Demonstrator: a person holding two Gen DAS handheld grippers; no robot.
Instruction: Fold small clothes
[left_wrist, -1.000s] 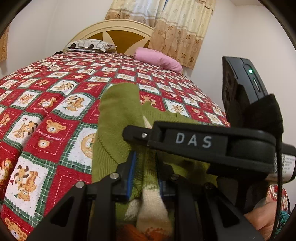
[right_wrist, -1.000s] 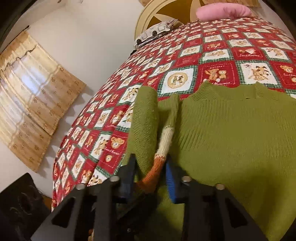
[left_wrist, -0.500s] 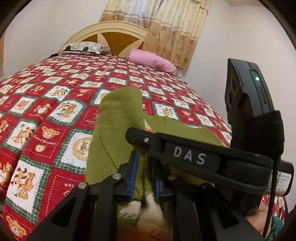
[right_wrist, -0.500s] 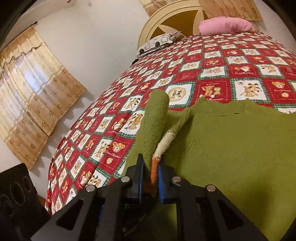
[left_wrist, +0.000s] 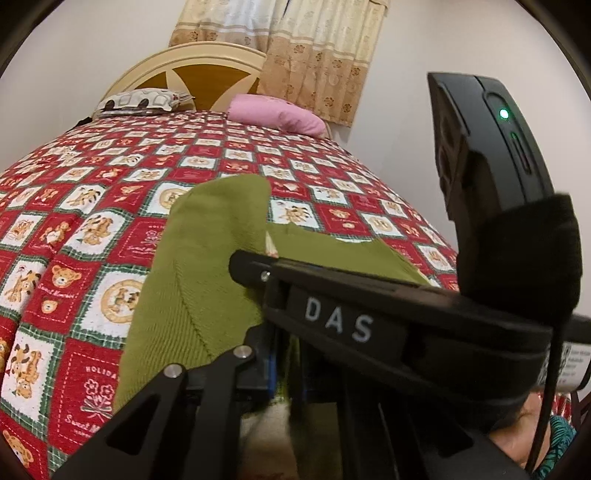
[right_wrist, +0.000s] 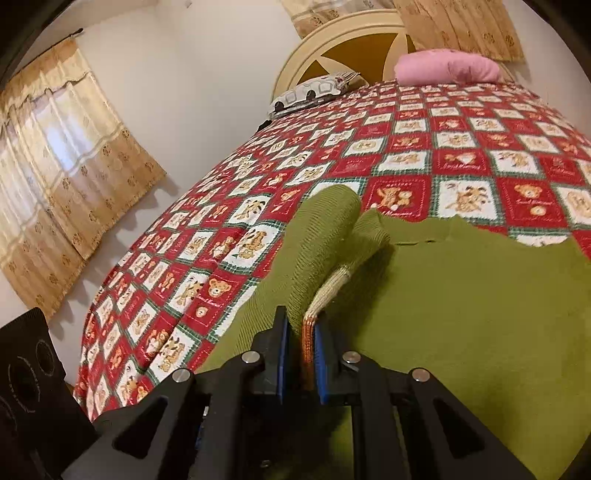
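Both grippers' jaws pinching green sweater (right_wrist: 461, 314) sleeve, sleeve lengthwise toward headboard (right_wrist: 354, 44).

We cannot see the left gripper's (left_wrist: 286, 369) tips; the right gripper (left_wrist: 351, 328) covers them. The green sweater (right_wrist: 461, 314) runs off the edge.

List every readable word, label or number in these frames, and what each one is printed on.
"DAS": white letters on the right gripper body crossing the left wrist view.
"HOLIDAY" (last letter cut off) and "Sweet M...": stitched on a red square of the quilt.
"Sweet Memories": red bear square, faint.
White sticker on the device: print too small to read.
Right wrist view: quilt lettering too blurred.
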